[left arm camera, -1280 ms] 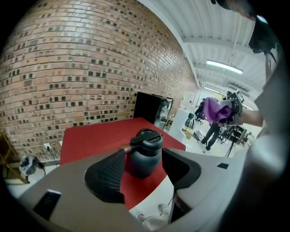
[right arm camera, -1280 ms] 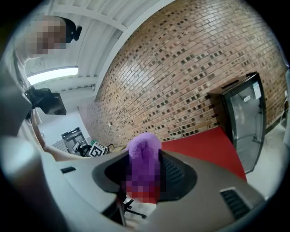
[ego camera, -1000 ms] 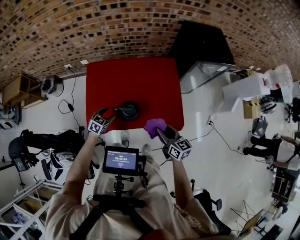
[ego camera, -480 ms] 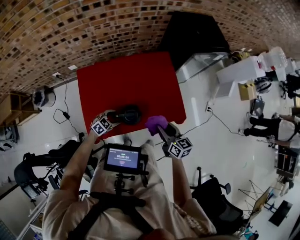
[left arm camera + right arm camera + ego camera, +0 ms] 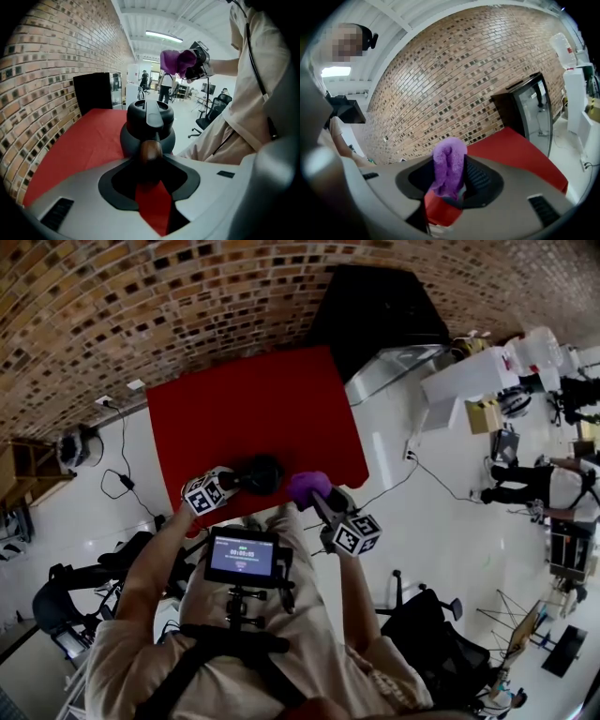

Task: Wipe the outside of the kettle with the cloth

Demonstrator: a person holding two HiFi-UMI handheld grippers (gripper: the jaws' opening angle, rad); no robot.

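Kettle (image 5: 262, 474) stands near the red tabletop's (image 5: 253, 409) front edge. The left tongs (image 5: 151, 161), their jaws having just closed in, clamp its brown-tipped handle (image 5: 151, 150). The right tongs (image 5: 449, 187) pinch the purple cloth (image 5: 449, 166), held up just right of the kettle, whose bare side faces them.

Head view looks steeply down on the red table (image 5: 244, 409); both gripper views skim low across it, the left close behind the kettle (image 5: 147, 123).

Bright indoor light, strong fisheye bend in all 3 views.
Ceiling light (image 5: 164, 36) glows upper centre; floor (image 5: 380, 446) shows glare; dark vignette at gripper-view corners; nearest foreground soft.
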